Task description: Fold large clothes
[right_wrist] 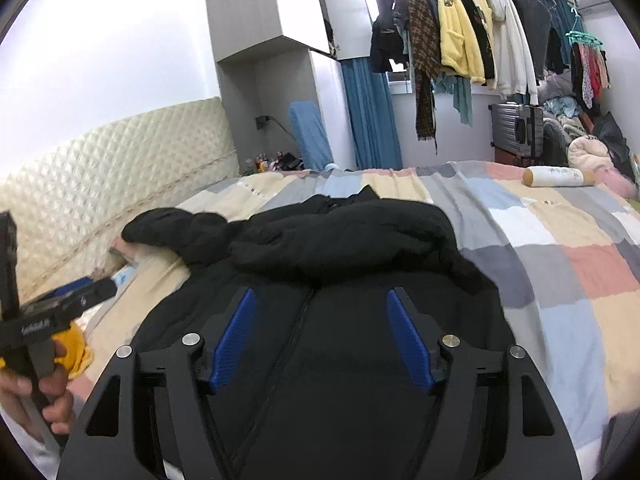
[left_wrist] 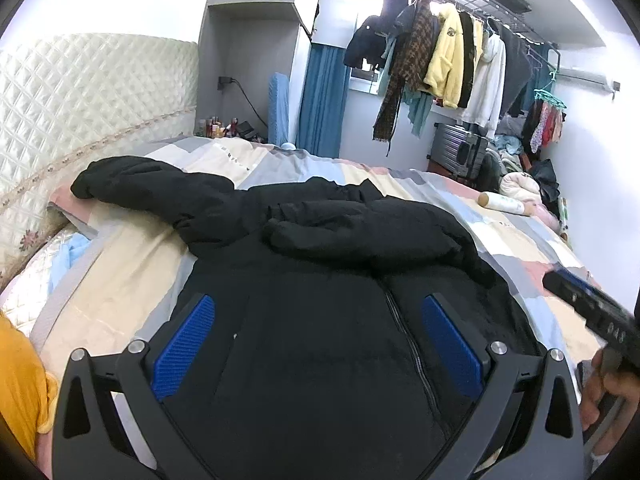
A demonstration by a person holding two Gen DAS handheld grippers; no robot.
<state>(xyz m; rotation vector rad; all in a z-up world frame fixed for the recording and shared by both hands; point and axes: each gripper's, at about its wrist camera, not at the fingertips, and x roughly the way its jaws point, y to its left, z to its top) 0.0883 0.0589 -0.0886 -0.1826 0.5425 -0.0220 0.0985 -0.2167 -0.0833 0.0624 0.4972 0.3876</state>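
Black puffer jacket (right_wrist: 320,248): lying zipped on the patchwork quilt (right_wrist: 560,264), one sleeve folded across its chest.
Left gripper (left_wrist: 316,332): I am holding it spread, empty.
Right gripper (right_wrist: 320,336): I am holding it parted, nothing between.

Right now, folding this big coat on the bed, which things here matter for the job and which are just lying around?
For the job:
black padded zip-front coat, one sleeve already across its chest
patchwork-covered bed it lies on
left gripper, open
right gripper, open

Lying about:
cream cylindrical bottle on the bed
yellow fleece jacket on the rail
grey ribbed suitcase
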